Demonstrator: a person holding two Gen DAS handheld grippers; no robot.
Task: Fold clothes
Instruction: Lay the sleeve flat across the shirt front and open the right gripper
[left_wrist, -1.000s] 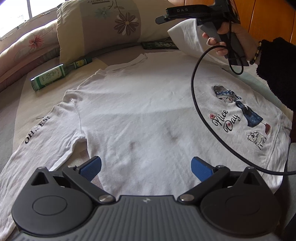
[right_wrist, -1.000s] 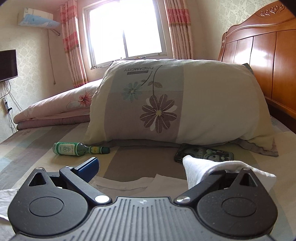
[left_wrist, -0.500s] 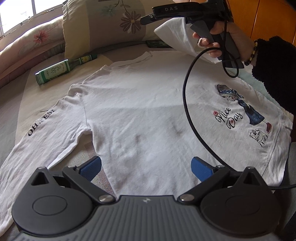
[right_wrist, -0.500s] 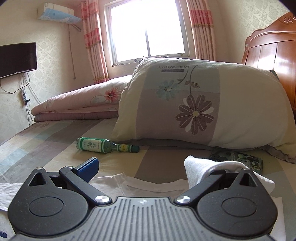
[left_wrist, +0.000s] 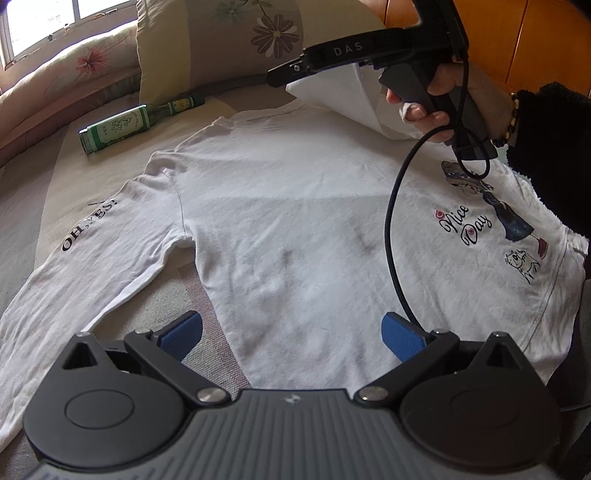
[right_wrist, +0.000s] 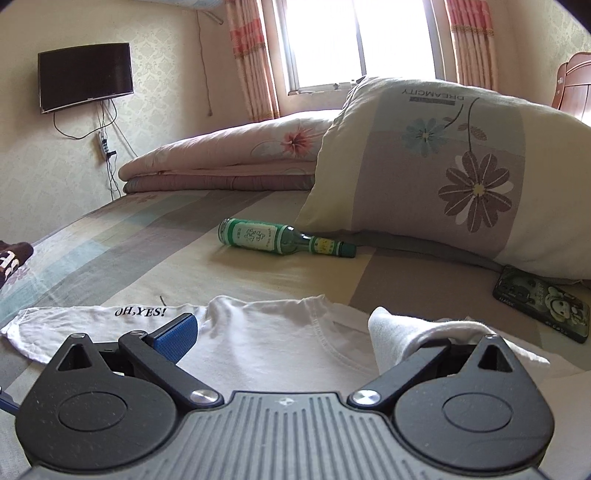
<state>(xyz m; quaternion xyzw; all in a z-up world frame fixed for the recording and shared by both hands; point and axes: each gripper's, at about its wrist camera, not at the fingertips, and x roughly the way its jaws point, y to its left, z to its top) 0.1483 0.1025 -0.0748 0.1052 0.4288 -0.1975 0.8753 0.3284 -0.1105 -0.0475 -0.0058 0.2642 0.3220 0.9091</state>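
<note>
White long-sleeved T-shirt (left_wrist: 295, 221) lies spread flat on the bed (right_wrist: 147, 243), neck toward the pillow (right_wrist: 443, 177), hem toward the person. Laid out this way, presumably, so that sleeves and sides can be turned in over the body panel.

Left tongs (left_wrist: 291, 334): wide open, holding nothing, hanging low over the hem end of the shirt, near the underarm of the spread sleeve. That sleeve (left_wrist: 92, 254), printed "OH,YES!", runs out flat to the side and is not yet folded. My reading: these tongs wait at the ready, either to pin the body or to take that sleeve next.

Right tongs (right_wrist: 280, 332): the left wrist view shows them raised above the far shoulder with a flap of white cloth (left_wrist: 343, 96) hanging from them. In their own camera the visible blue pad (right_wrist: 177, 332) stands well out to one side, while cloth is draped over the other finger. The fingers look spread, so whether the fabric is pinched or merely hooked over that finger, I cannot tell. Lifted so, the flap seems meant to be carried across the chest as the first fold.

A black cable (left_wrist: 391, 221) from the right handle loops over the shirt's front print; it could drag on the cloth.

Clutter near the collar: a green glass bottle (right_wrist: 280, 240) lying on its side, and a phone in a cartoon case (right_wrist: 543, 302) by the pillow's edge. Both lie clear of the shirt.
</note>
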